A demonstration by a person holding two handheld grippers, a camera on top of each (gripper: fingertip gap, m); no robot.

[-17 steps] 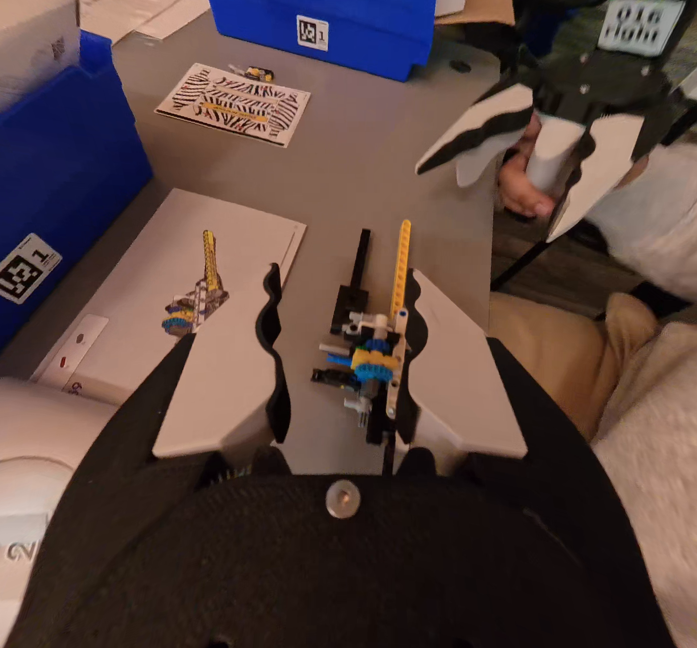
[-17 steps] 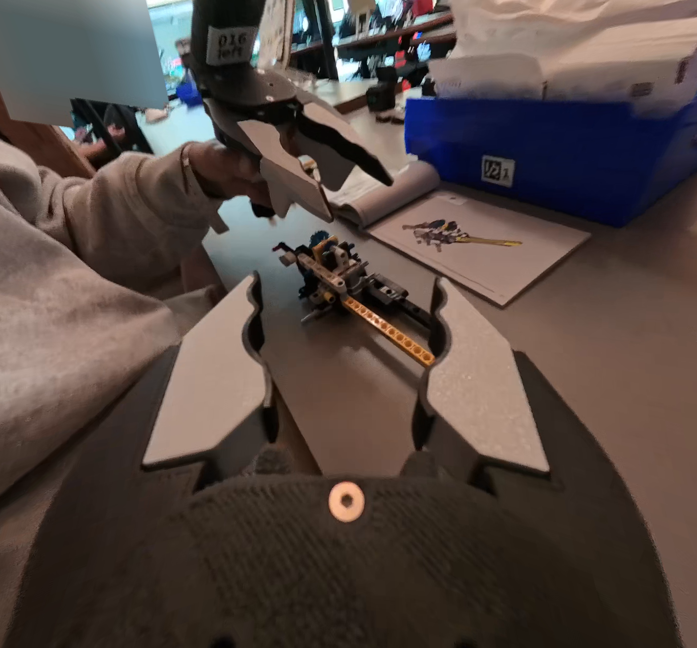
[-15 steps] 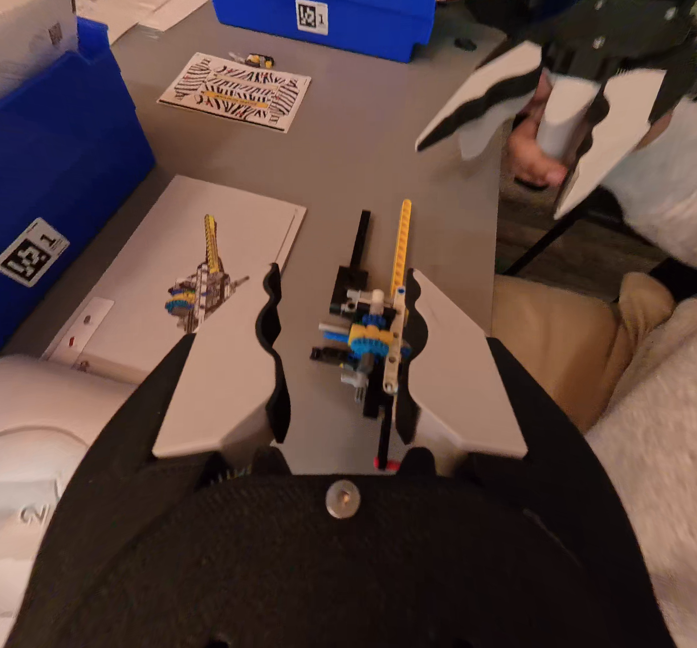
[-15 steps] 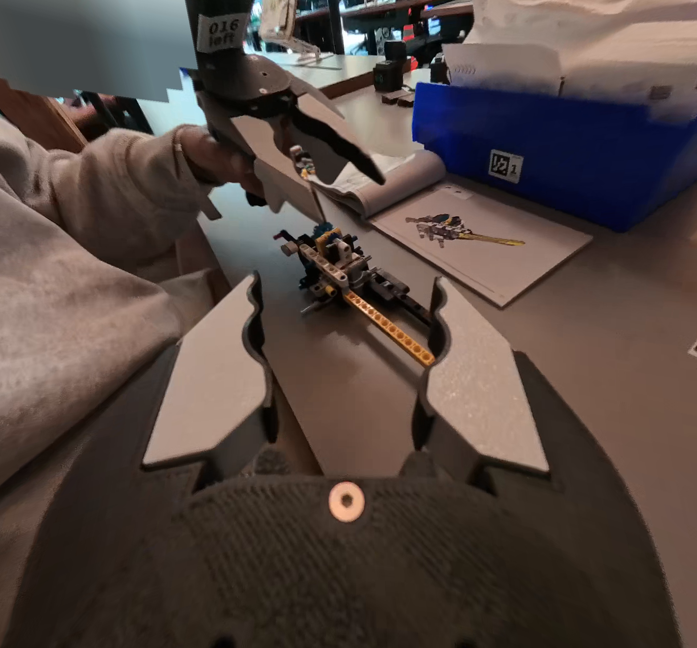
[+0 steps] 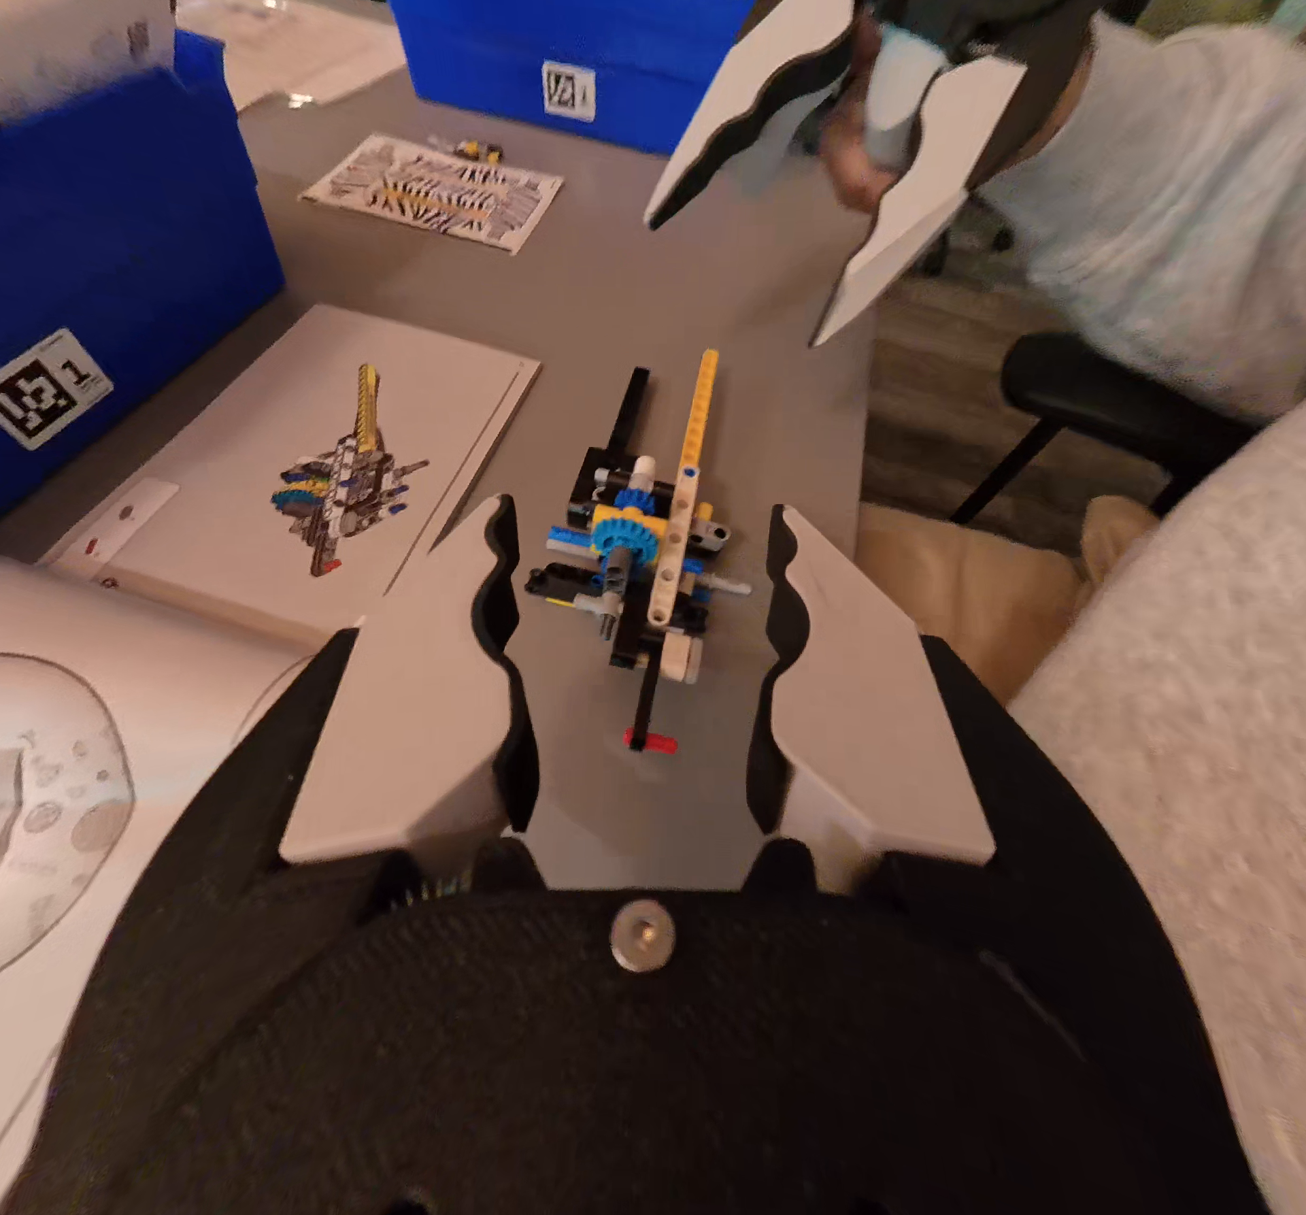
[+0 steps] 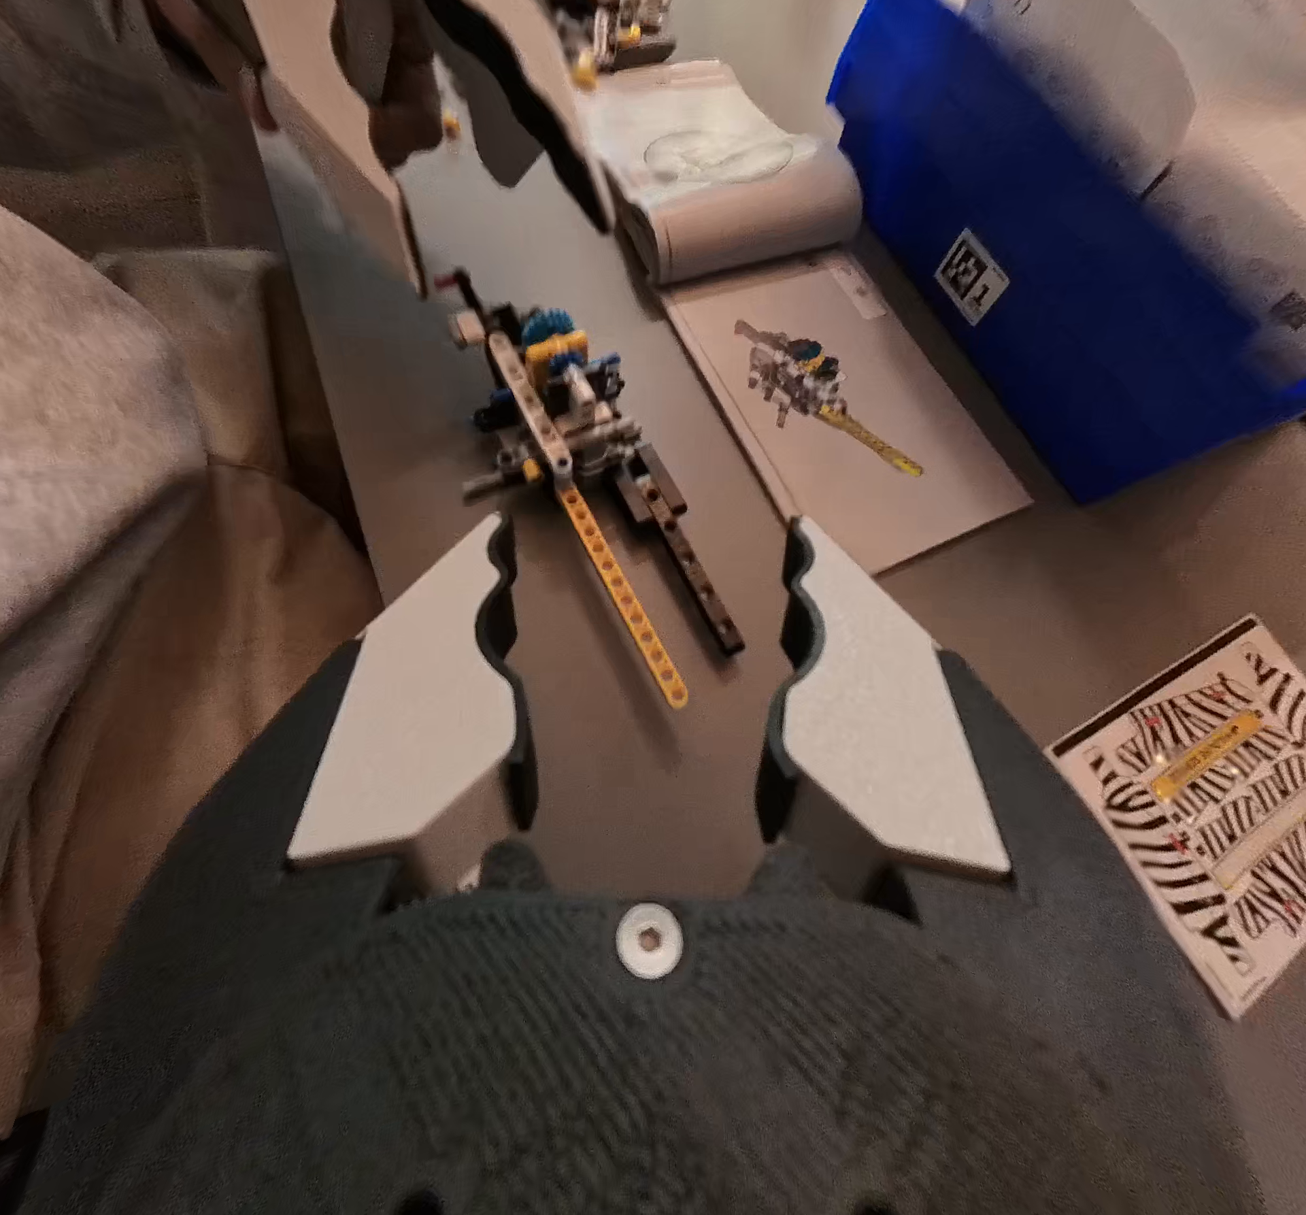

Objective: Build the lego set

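Observation:
A partly built lego assembly [image 5: 639, 545] with a blue gear, a long yellow beam [image 5: 699, 418], a black beam [image 5: 629, 403] and a black axle with a red tip [image 5: 650, 743] lies on the grey table. My left gripper [image 5: 639, 509] is open and empty, its fingers either side of the assembly without touching it. My right gripper [image 6: 646, 525] is open and empty, hovering at the free ends of the yellow beam [image 6: 622, 594] and black beam [image 6: 685, 566]. The assembly [image 6: 551, 389] lies beyond it. Each gripper shows in the other's view: the right [image 5: 735, 283], the left [image 6: 509, 251].
An open instruction booklet [image 5: 318, 474] lies left of the assembly. A zebra-striped sticker sheet [image 5: 431, 191] lies farther back. Blue bins stand at the back [image 5: 565, 36] and left [image 5: 106, 248]. The table edge [image 5: 862, 403] runs close by the assembly, with a person's leg beyond.
My left gripper has drawn back, so the whole assembly and its red-tipped axle now show between its fingers. My right gripper has swung around to the beams' free ends. Both stay open.

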